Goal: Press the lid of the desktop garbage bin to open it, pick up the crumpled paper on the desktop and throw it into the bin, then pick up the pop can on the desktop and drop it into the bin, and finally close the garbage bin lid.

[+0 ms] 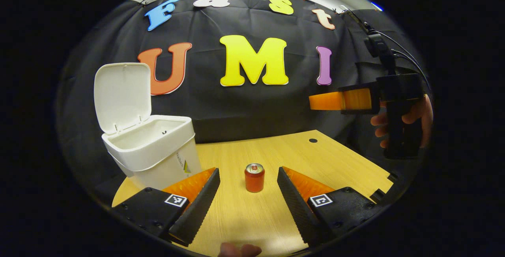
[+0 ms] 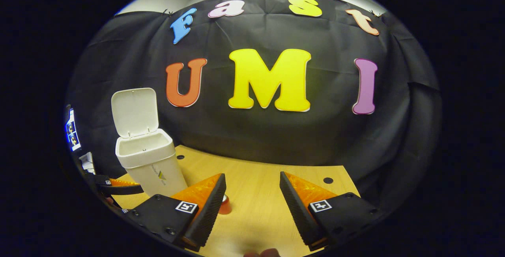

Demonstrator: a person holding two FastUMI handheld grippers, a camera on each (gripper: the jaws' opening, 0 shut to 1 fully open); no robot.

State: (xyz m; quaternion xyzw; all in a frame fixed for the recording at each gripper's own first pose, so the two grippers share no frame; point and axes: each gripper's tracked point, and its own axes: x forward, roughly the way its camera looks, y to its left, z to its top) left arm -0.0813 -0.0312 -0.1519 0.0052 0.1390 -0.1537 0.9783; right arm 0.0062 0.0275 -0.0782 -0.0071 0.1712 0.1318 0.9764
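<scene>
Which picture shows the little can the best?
The left gripper view. There the can stands upright and whole on the table, between the open fingers of the left gripper. In the right gripper view just a bit of the can peeks out from behind one finger.

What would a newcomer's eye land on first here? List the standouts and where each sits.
First the white garbage bin at the desk's left end, its lid standing upright and open. Next the small pop can upright on the wooden desk, centered between the open fingers of the left gripper. The right gripper hovers in a hand off to the right.
</scene>
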